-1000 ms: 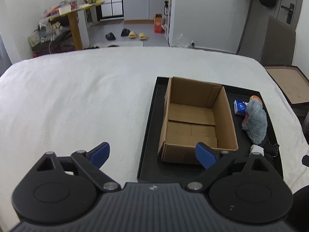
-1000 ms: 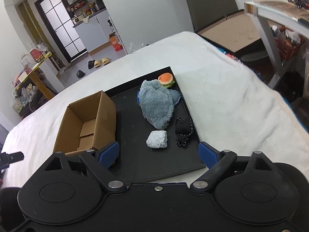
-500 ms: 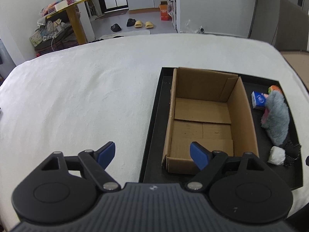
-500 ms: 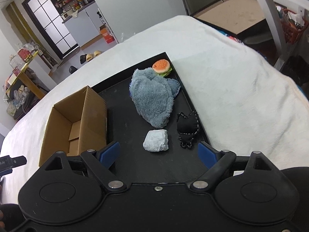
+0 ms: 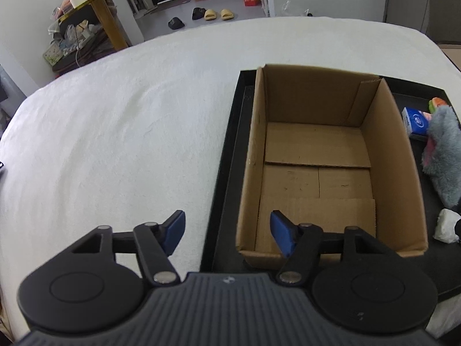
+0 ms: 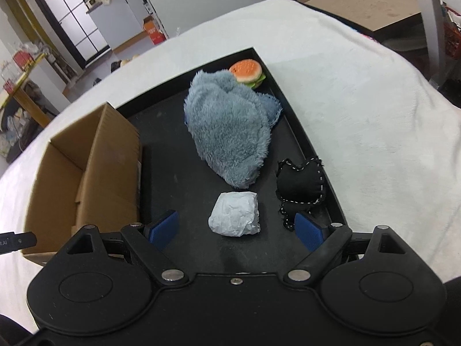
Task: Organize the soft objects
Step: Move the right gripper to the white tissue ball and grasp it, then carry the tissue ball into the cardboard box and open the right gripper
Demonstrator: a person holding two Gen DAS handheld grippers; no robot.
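Note:
An empty cardboard box (image 5: 317,155) (image 6: 86,167) stands at the left of a black tray (image 6: 173,173) (image 5: 227,155). Right of the box lie a fluffy grey-blue plush (image 6: 230,132) (image 5: 443,158), a plush burger (image 6: 247,72), a black stitched plush (image 6: 302,181) and a crumpled white wad (image 6: 234,214) (image 5: 446,225). My left gripper (image 5: 227,232) hovers over the box's near left corner; its jaws are closing, and the box's left wall lies in the gap between them without the pads pressing on it. My right gripper (image 6: 234,230) stands open just above the white wad.
A small blue and white carton (image 5: 415,121) lies behind the plush. The tray rests on a white bed cover (image 5: 115,144). Beyond the bed are a yellow table (image 5: 106,14), slippers on the floor (image 5: 213,14) and a brown board (image 6: 374,8).
Both grippers have come down and closer to the tray. The left jaws have narrowed and shifted over the box's corner. The right gripper now frames the white wad.

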